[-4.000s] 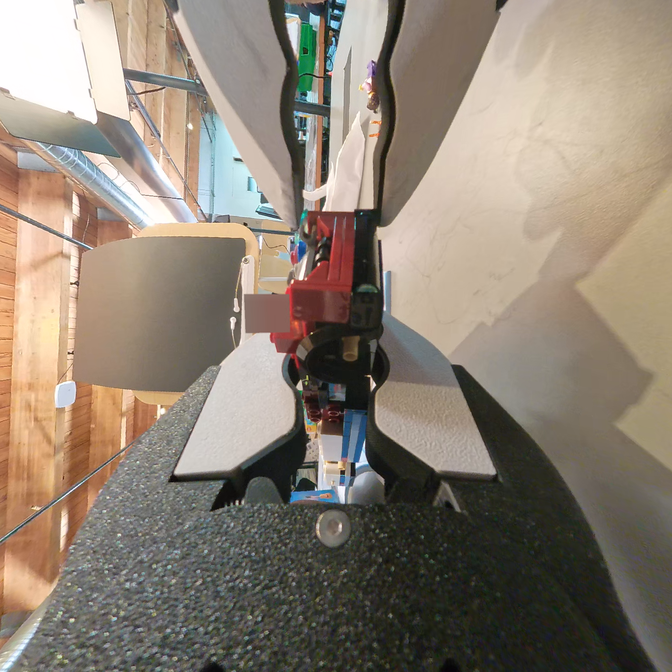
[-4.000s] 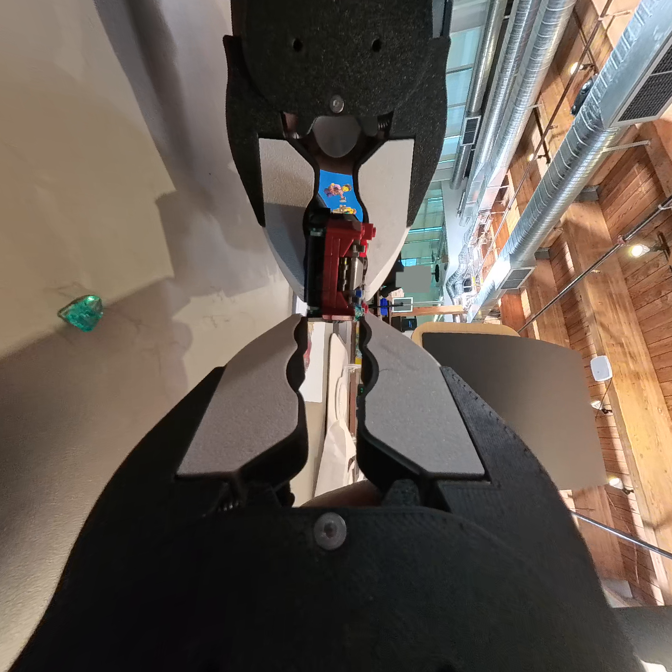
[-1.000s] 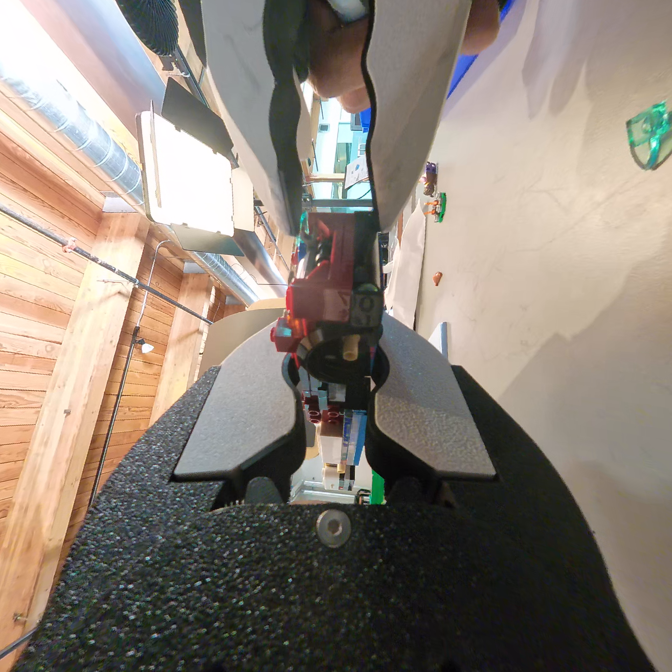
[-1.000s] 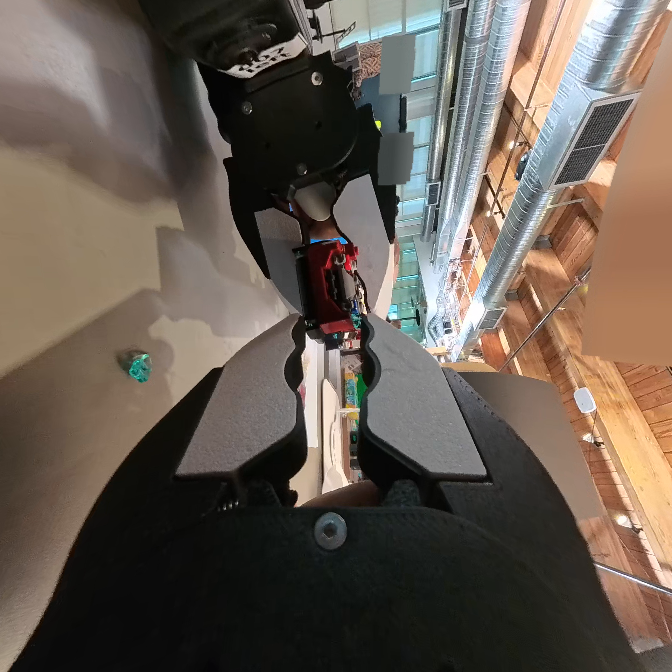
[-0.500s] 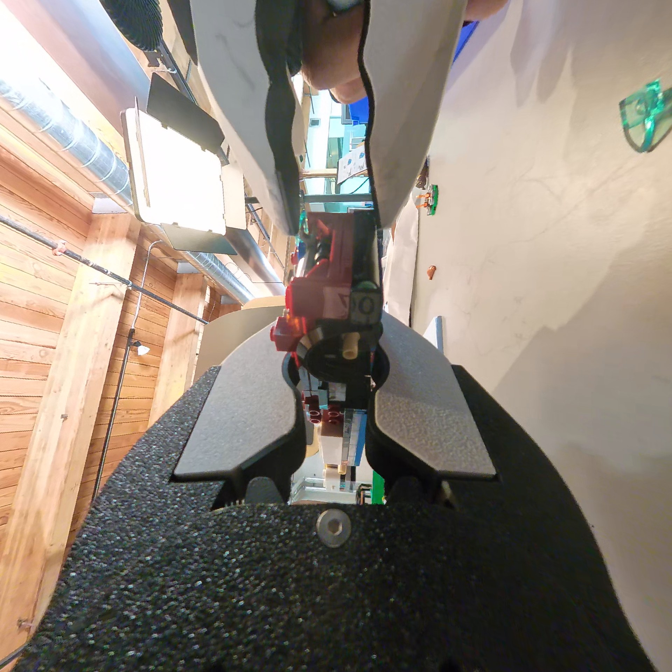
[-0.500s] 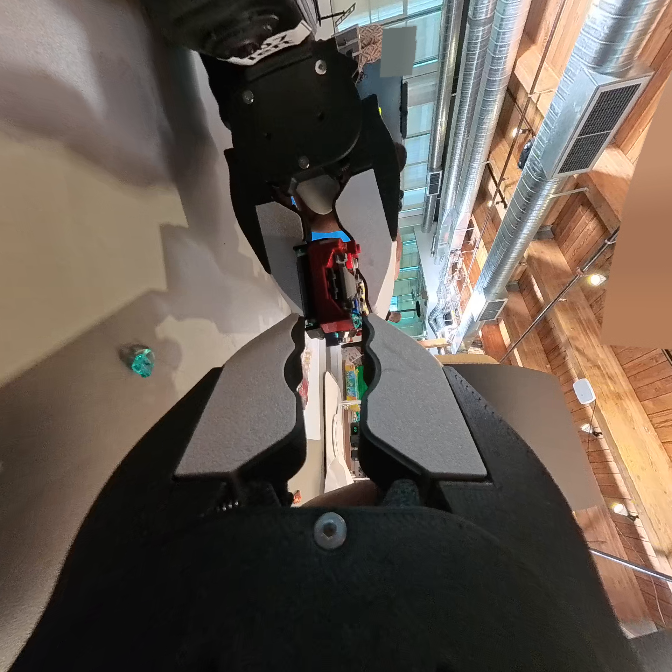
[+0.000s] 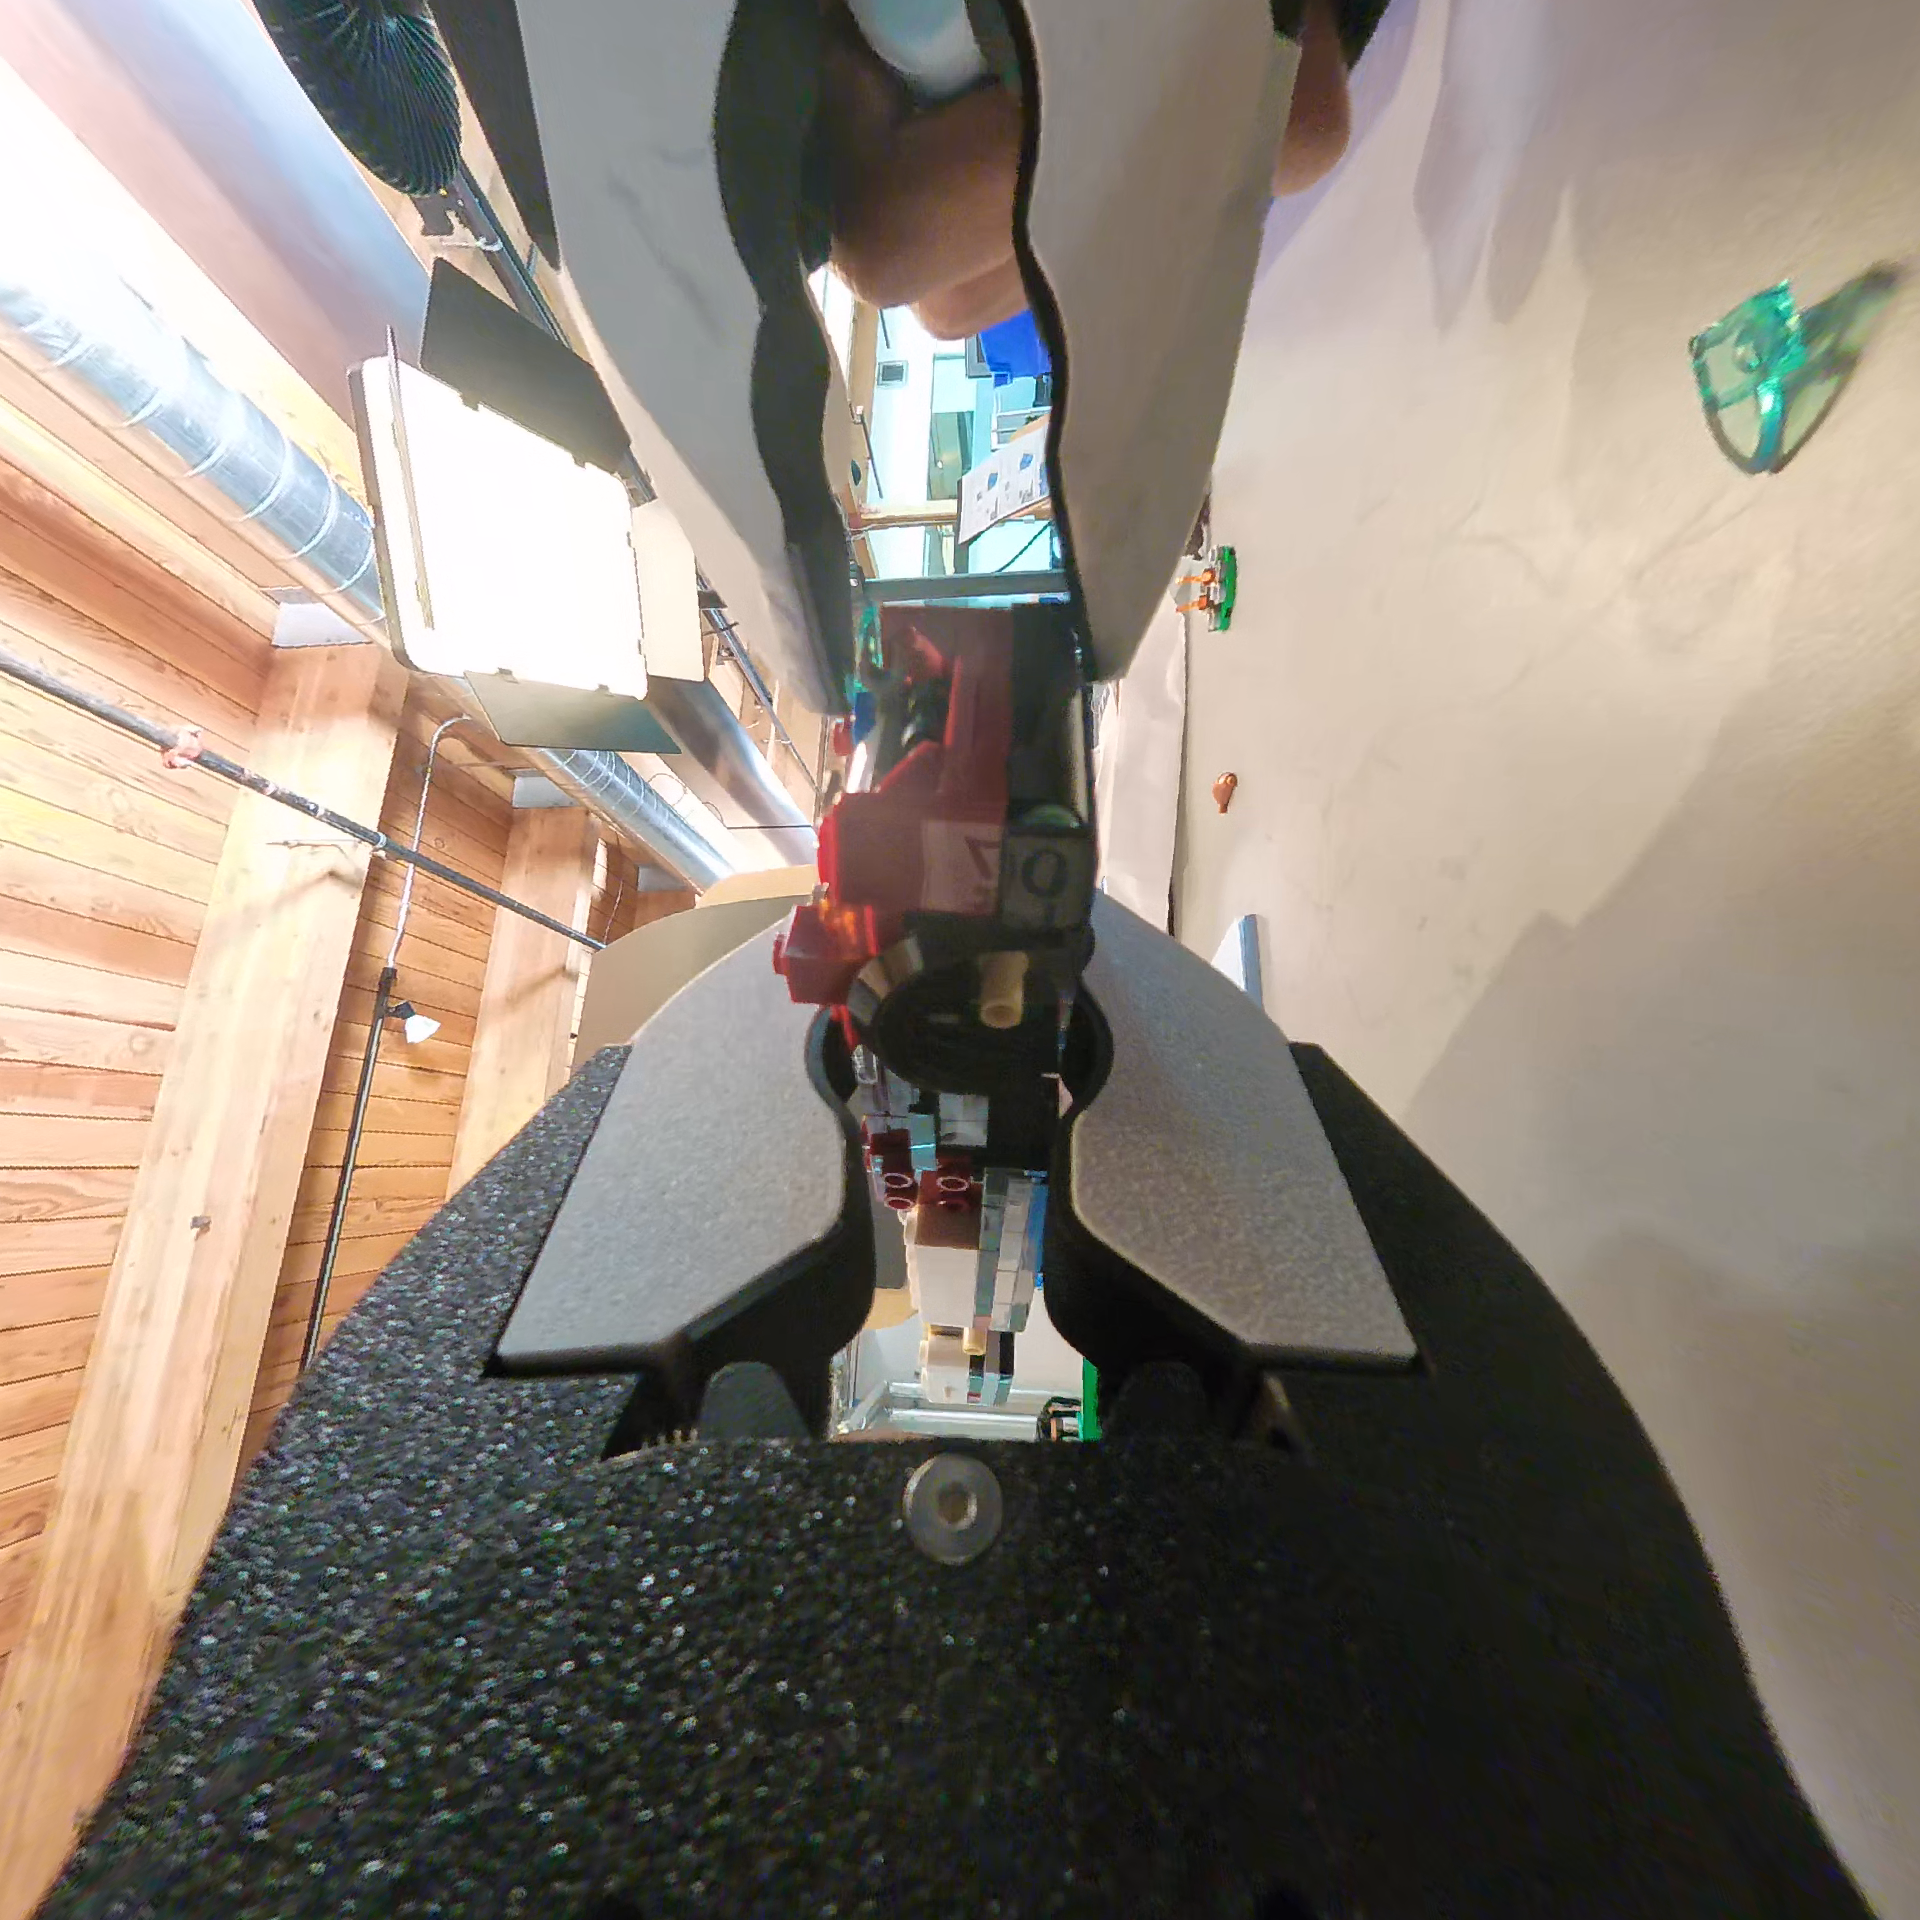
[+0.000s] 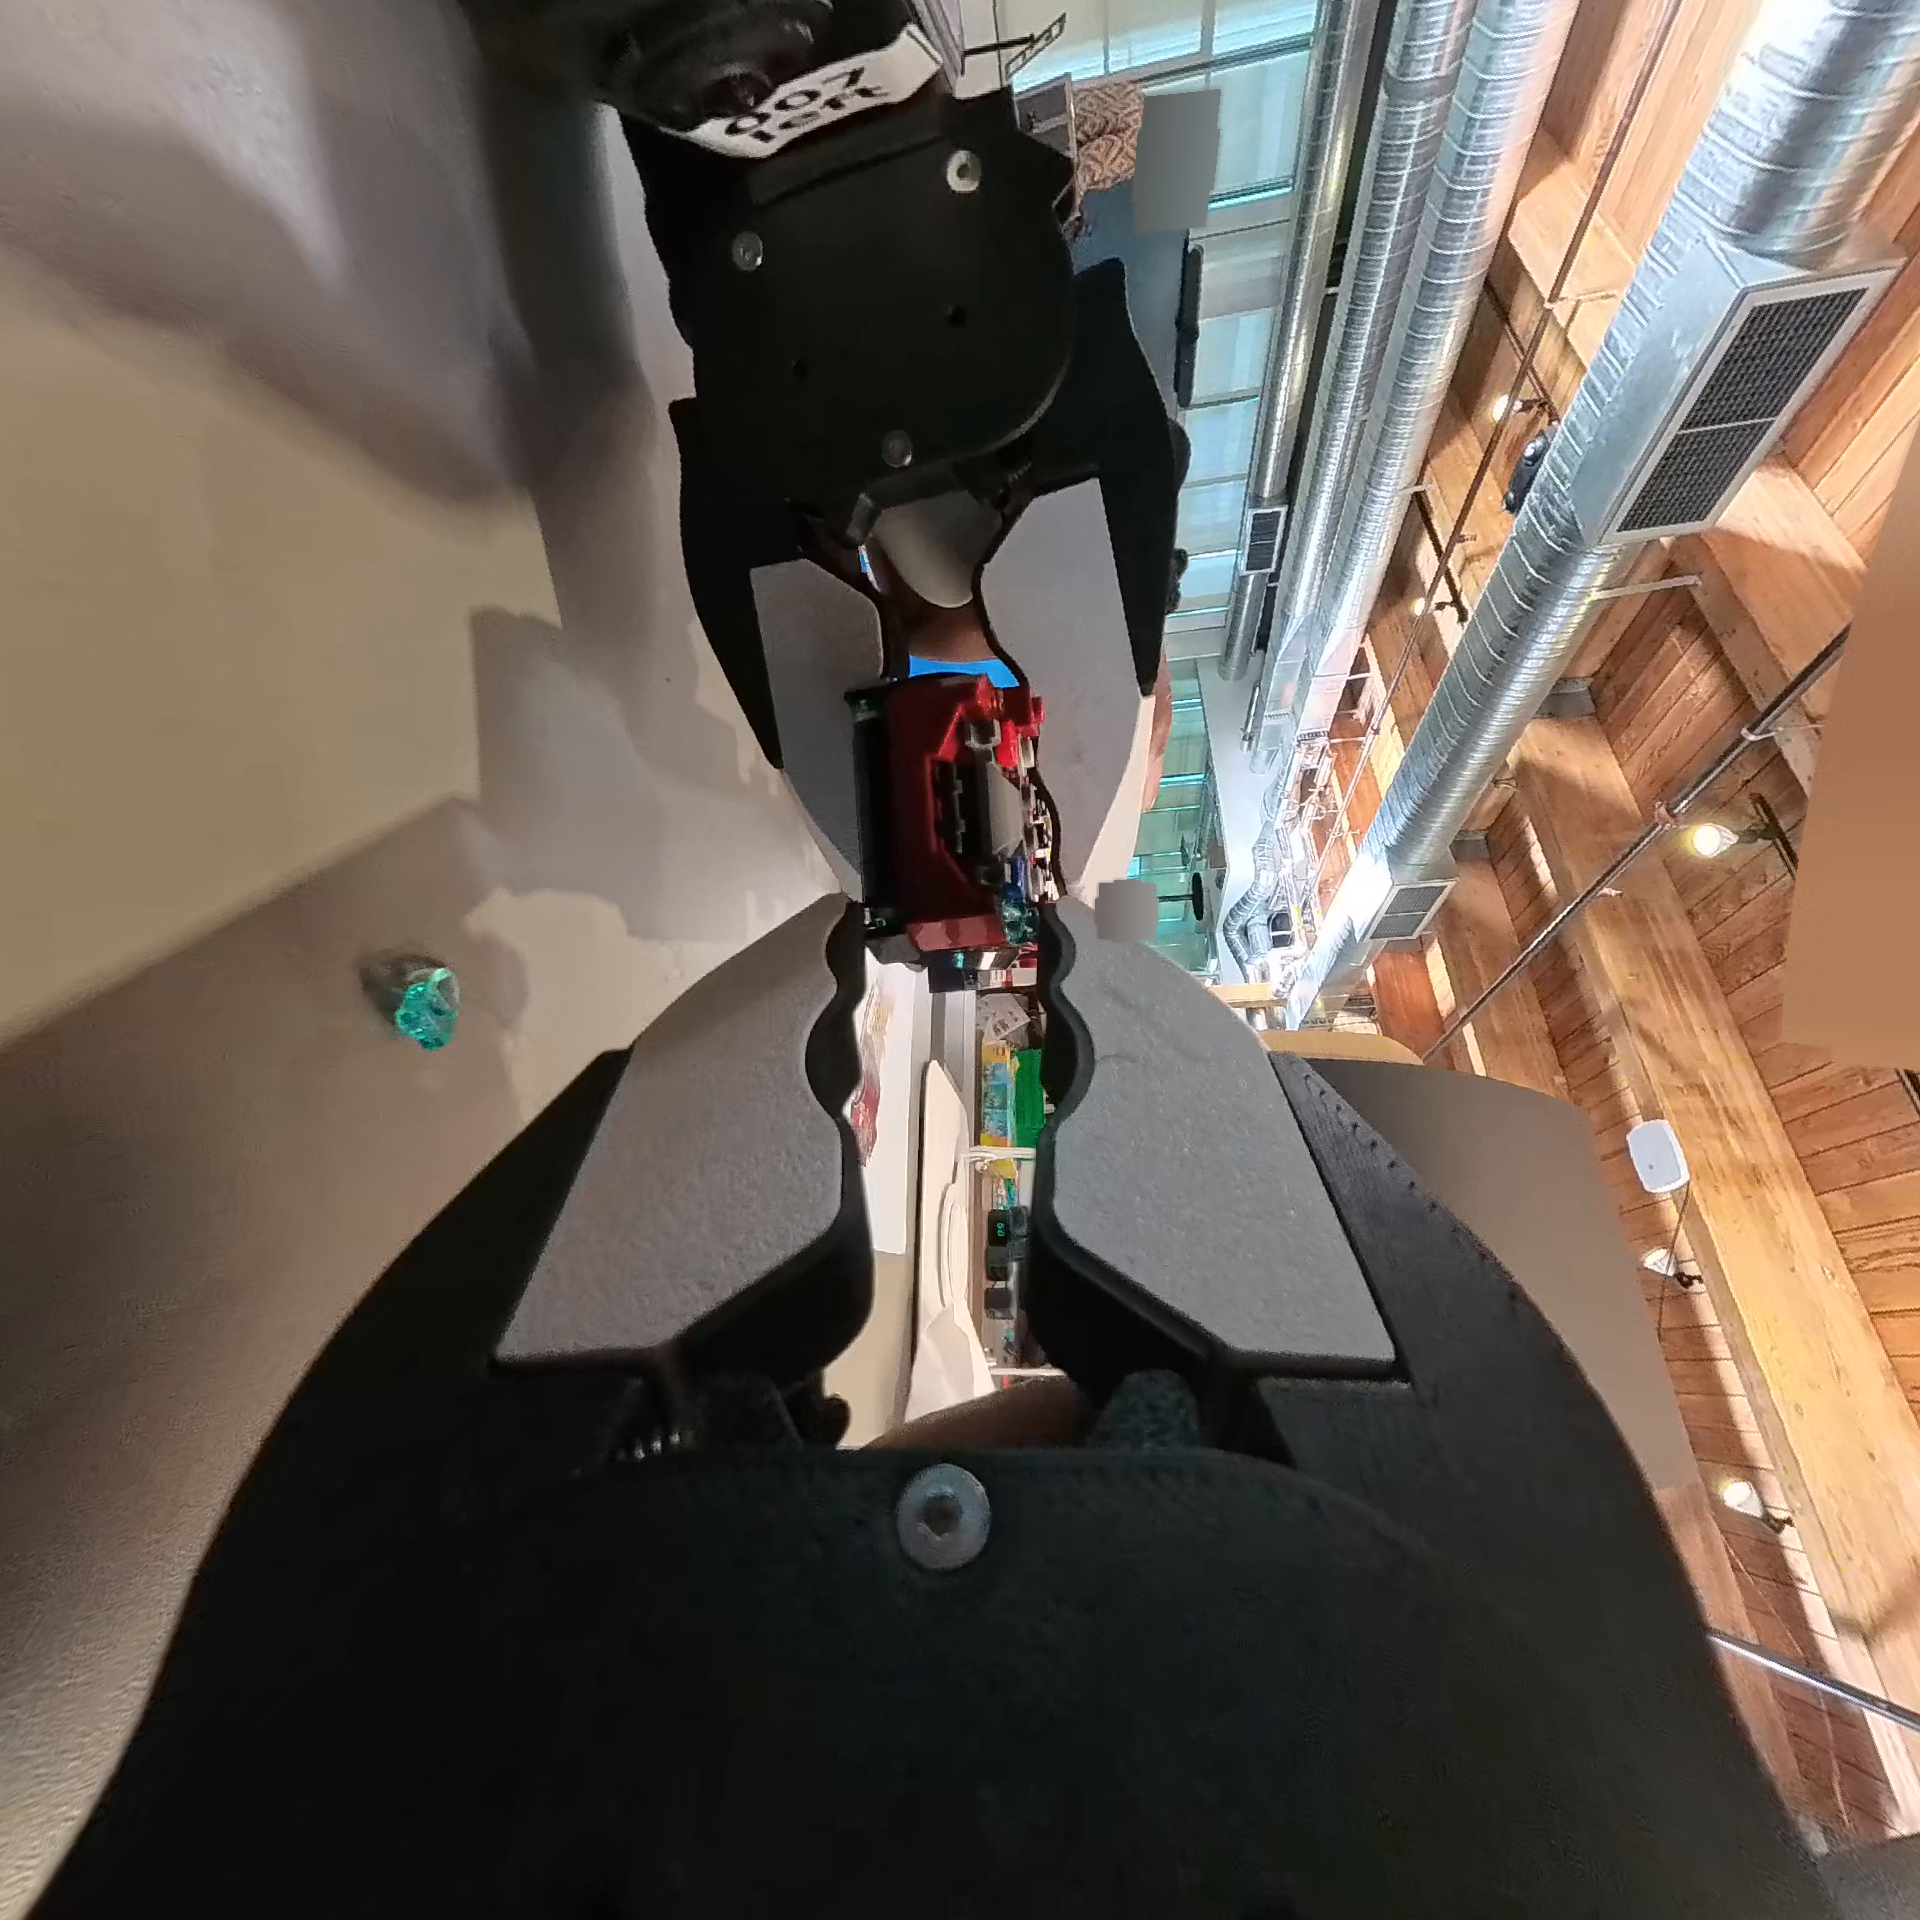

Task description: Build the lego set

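- Left wrist view: the left gripper (image 7: pixel 961 997) is clamped on a red and black brick-built toy vehicle (image 7: pixel 966 831), its pads pressing the black underside and a round black wheel part with a tan peg.
- More of the brick model, in dark red, white and grey pieces, sits deeper between the left gripper's fingers (image 7: pixel 727 1143), towards the gripper body.
- The right gripper (image 7: pixel 951 634) comes in from the top of this view, and its two grey fingers reach the far end of the same toy.
- A person's hand (image 7: pixel 914 208) shows behind the right gripper's fingers.
- On the pale counter (image 7: pixel 1558 727) lie a translucent teal piece (image 7: pixel 1756 384), a small brown piece (image 7: pixel 1226 790) and a small green piece (image 7: pixel 1221 587), all well apart from the toy.
- Right wrist view: the right gripper (image 8: pixel 951 925) has its fingertips at the near end of the toy vehicle (image 8: pixel 951 821), held at a narrow width; the tips flank the red end, but whether they press it I cannot tell.
- The left gripper (image 8: pixel 935 665) holds the toy from the opposite side, above the counter (image 8: pixel 208 727).
- The teal piece (image 8: pixel 421 1003) lies on the counter, off to one side.
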Demonstrator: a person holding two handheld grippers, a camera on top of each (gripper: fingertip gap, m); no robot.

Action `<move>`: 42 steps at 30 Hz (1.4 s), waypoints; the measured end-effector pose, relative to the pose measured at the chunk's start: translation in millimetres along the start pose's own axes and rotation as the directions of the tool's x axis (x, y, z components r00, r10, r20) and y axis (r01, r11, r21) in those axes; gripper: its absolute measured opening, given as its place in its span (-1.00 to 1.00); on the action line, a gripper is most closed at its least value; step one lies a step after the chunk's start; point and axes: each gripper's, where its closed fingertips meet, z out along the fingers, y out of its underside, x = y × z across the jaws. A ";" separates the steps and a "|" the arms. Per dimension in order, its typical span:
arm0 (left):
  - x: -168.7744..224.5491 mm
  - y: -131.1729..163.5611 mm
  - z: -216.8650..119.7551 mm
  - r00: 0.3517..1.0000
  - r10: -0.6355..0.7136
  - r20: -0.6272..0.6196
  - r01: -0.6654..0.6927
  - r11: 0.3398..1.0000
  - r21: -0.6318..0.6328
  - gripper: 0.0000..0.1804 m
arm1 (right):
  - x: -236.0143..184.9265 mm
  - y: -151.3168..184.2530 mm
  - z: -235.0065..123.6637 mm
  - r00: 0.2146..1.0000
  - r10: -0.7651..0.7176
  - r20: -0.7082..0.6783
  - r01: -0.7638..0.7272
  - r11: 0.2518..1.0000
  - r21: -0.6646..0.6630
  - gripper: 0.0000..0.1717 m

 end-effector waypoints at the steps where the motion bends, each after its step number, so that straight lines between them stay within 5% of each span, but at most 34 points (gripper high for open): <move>1: 0.2 0.1 0.0 1.000 0.000 -0.001 0.000 1.000 -0.001 -0.61 | -0.2 0.2 0.2 1.000 -0.003 0.000 0.003 1.000 -0.001 -0.63; 19: 4.0 4.7 2.2 0.999 -0.029 -0.024 0.029 0.999 -0.025 -0.61 | -0.7 7.0 3.1 0.999 0.040 -0.019 -0.041 0.999 -0.025 -0.62; 26: 4.8 3.1 1.2 0.994 -0.099 -0.046 0.099 0.995 -0.012 -0.61 | 1.8 11.9 5.7 0.999 0.035 -0.041 -0.037 0.998 -0.047 -0.45; 42: 10.1 -7.4 0.6 0.985 -0.150 -0.084 0.152 0.988 0.014 -0.61 | 4.2 12.5 8.9 0.997 -0.031 -0.067 0.027 0.998 -0.059 -0.60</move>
